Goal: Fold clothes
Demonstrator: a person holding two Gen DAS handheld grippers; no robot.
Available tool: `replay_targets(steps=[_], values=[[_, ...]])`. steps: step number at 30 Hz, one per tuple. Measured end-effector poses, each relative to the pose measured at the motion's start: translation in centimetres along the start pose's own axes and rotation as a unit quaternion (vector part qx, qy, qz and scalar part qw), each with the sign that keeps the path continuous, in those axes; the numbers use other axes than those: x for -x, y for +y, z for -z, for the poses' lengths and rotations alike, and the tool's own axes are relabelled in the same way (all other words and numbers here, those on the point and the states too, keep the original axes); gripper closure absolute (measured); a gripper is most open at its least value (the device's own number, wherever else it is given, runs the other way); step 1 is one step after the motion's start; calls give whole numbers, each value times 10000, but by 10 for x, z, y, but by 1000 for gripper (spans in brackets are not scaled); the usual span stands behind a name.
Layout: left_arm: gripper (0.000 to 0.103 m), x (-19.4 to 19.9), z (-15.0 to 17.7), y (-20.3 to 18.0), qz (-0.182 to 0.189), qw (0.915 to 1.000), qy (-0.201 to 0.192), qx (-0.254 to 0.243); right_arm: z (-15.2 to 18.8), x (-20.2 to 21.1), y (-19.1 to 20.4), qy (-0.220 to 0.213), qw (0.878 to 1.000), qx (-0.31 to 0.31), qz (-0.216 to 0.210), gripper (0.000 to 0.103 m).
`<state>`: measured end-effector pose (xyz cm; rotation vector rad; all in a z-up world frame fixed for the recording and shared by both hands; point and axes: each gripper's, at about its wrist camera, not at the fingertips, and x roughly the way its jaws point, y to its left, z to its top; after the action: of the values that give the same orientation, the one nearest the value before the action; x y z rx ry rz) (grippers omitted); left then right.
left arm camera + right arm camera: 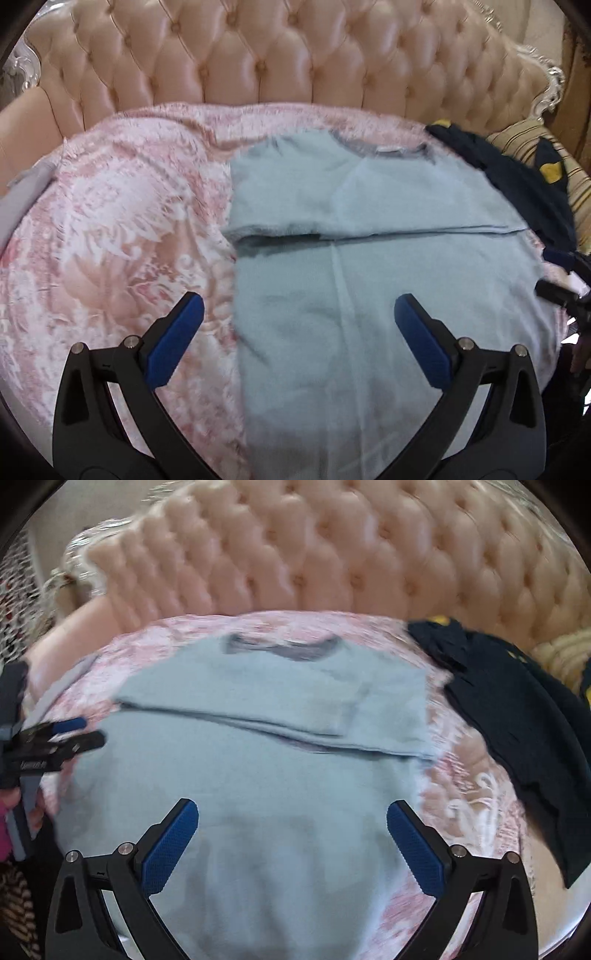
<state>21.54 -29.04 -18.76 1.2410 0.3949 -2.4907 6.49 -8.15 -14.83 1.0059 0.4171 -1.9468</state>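
A light blue T-shirt lies flat on a pink patterned blanket, collar toward the sofa back, both sleeves folded in across the chest. It also shows in the right wrist view. My left gripper is open and empty, above the shirt's left edge near the hem. My right gripper is open and empty above the shirt's lower middle. The left gripper also shows at the left edge of the right wrist view.
A dark navy garment with yellow marks lies to the right of the shirt, also seen in the left wrist view. A tufted peach sofa back rises behind. A striped cushion sits far right.
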Motion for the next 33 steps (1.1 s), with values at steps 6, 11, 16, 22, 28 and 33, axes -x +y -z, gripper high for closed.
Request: replay_targets(steps=[6, 11, 16, 22, 28, 33], values=[[0, 18, 20, -7, -117, 9998, -17, -173, 26, -7, 58, 86, 9941, 1049, 280, 0], [0, 10, 31, 17, 361, 9988, 20, 342, 40, -18, 37, 139, 9976, 653, 158, 0], [0, 18, 31, 7, -72, 9999, 20, 105, 38, -10, 29, 270, 9982, 521, 120, 0], [0, 59, 32, -14, -7, 9985, -437, -320, 53, 41, 21, 203, 9981, 517, 260, 0], [0, 60, 50, -27, 91, 9982, -323, -507, 101, 70, 33, 807, 9927, 780, 451, 0], [0, 58, 52, -31, 44, 9981, -238, -570, 135, 67, 28, 1474, 9874, 521, 251, 47]])
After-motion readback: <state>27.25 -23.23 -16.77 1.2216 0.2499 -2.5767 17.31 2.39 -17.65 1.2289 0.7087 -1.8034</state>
